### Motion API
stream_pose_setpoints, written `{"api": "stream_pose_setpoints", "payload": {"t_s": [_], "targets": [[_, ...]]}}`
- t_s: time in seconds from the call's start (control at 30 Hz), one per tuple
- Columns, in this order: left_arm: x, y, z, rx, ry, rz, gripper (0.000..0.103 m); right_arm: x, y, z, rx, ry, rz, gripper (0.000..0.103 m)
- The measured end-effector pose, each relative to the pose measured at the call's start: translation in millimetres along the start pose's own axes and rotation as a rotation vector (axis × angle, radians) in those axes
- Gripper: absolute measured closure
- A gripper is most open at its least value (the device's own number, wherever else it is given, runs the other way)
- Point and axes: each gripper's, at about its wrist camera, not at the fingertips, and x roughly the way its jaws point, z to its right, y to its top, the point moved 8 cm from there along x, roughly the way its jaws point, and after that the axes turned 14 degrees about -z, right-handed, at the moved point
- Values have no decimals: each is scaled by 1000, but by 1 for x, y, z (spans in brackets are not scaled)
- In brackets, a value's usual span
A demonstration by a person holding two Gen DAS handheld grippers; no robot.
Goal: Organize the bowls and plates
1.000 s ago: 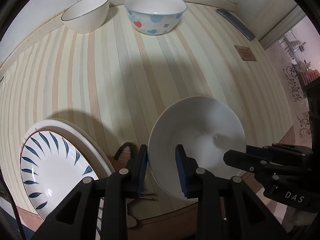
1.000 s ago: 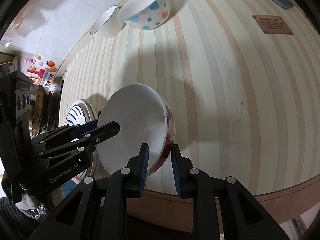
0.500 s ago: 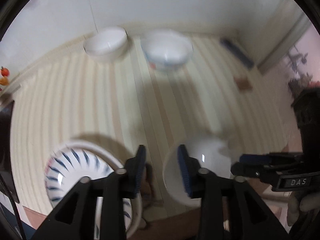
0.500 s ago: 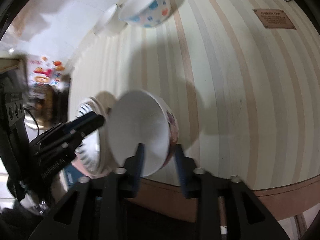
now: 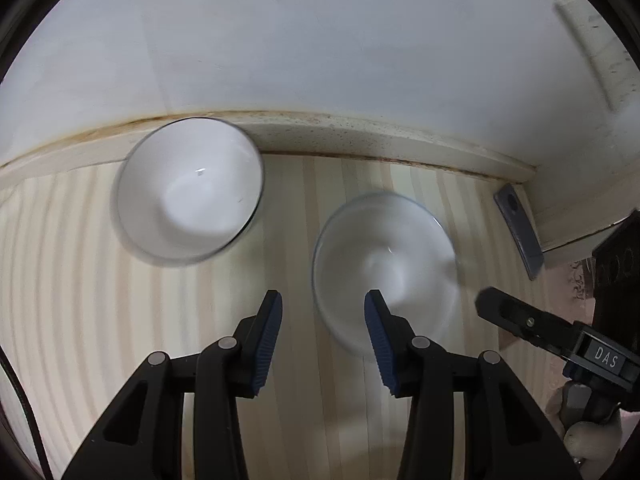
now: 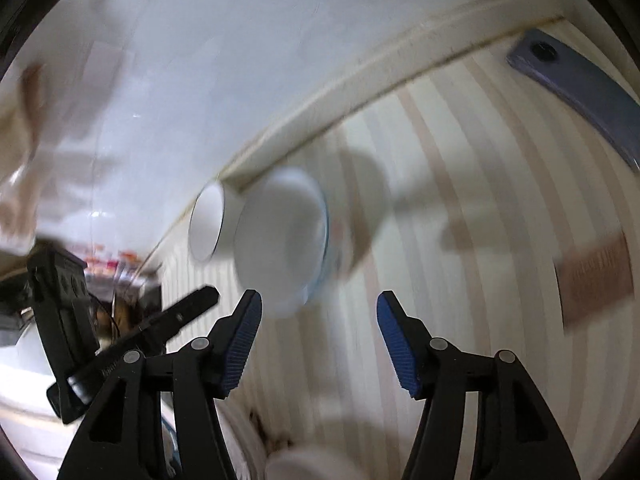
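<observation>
Left claw (image 5: 322, 334), clamped on a white bowl's rim a second ago, now hangs empty over the striped counter (image 5: 80, 320), jaws parting. Ahead by the wall stand the plain white bowl (image 5: 190, 190) and, just right of it, the blue-rimmed bowl (image 5: 384, 264). Right claw (image 6: 318, 332) has likewise let go and is widening, nothing between its pads. The released bowl lies out of view; likely one of these two is next.

"DAS" can be read in white letters on a small label on the right gripper (image 5: 496, 308), seen at the right in the left wrist view. Words on the brown tag (image 6: 596, 280) on the table are too blurred to be read.
</observation>
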Motion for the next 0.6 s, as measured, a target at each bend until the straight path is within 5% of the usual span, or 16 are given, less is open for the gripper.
{"api": "stream_pose_setpoints", "payload": {"t_s": [0.13,0.2,0.3,0.6], "targets": [[23,13,2,15,-31,-47,65,21,24,6,28,20,-39,53],[27,12,5,34,-39,-44,75,30,28,8,30,10,-55,69],[26,12,11,70,4,-22,76,38,25,5,18,11,-56,80],[15,2,12,70,-1,-1,76,30,19,1,-40,-53,-29,80]]}}
